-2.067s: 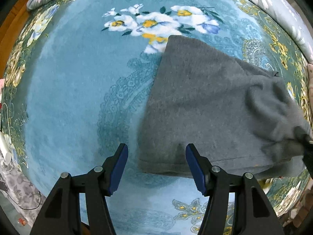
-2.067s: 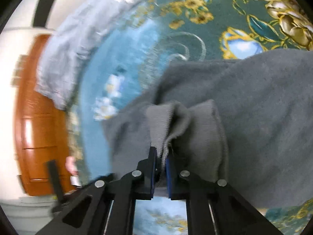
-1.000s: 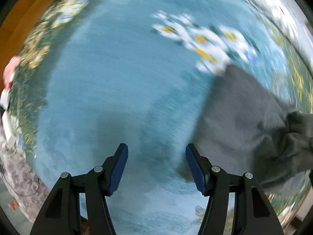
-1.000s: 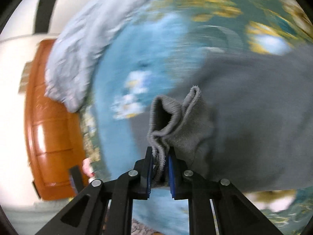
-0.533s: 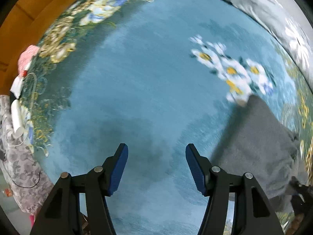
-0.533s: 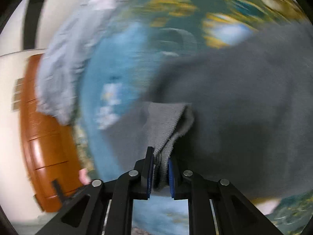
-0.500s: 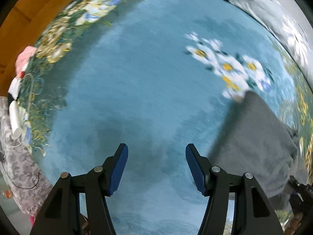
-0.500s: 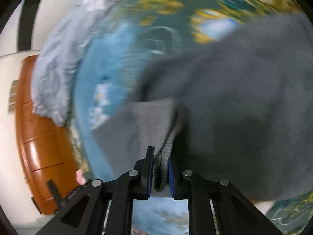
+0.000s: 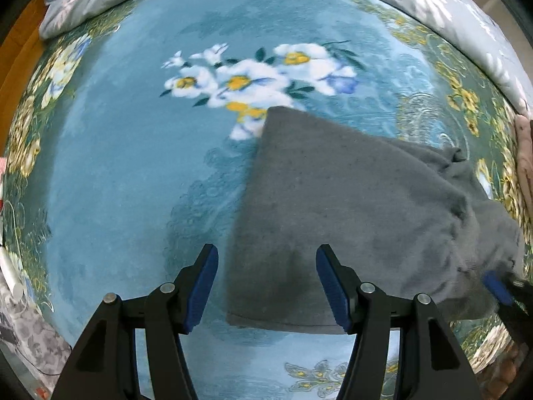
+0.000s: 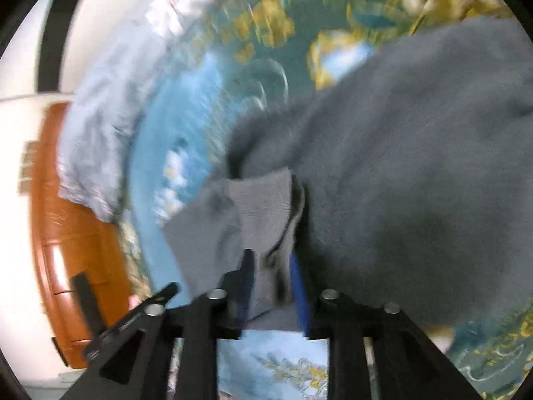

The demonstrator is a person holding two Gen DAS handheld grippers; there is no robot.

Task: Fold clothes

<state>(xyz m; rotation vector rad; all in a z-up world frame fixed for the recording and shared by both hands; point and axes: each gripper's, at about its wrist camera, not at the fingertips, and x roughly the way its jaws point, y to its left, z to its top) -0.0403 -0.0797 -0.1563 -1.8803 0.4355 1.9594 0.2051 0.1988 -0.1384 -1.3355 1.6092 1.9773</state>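
Note:
A grey knit garment (image 9: 346, 206) lies folded on a blue floral blanket (image 9: 126, 173). My left gripper (image 9: 266, 283) is open and empty, hovering over the garment's near left corner. In the right wrist view the garment (image 10: 416, 166) fills the right half, blurred by motion. My right gripper (image 10: 271, 280) has its jaws slightly parted around the garment's ribbed cuff (image 10: 263, 206), which still sits between the blue pads. The right gripper also shows at the left wrist view's right edge (image 9: 499, 288), at the garment's bunched right end.
Grey floral pillows (image 9: 433, 3) line the far edge of the bed. A wooden headboard (image 10: 66, 233) stands at the left of the right wrist view. Loose clutter and a cable (image 9: 13, 273) lie at the left edge. A pink cloth (image 9: 524, 153) sits at the far right.
My left gripper swung back over the garment's near left corner. My right gripper's jaws have widened from a tight clamp on the cuff, and the cuff has sunk down onto the garment.

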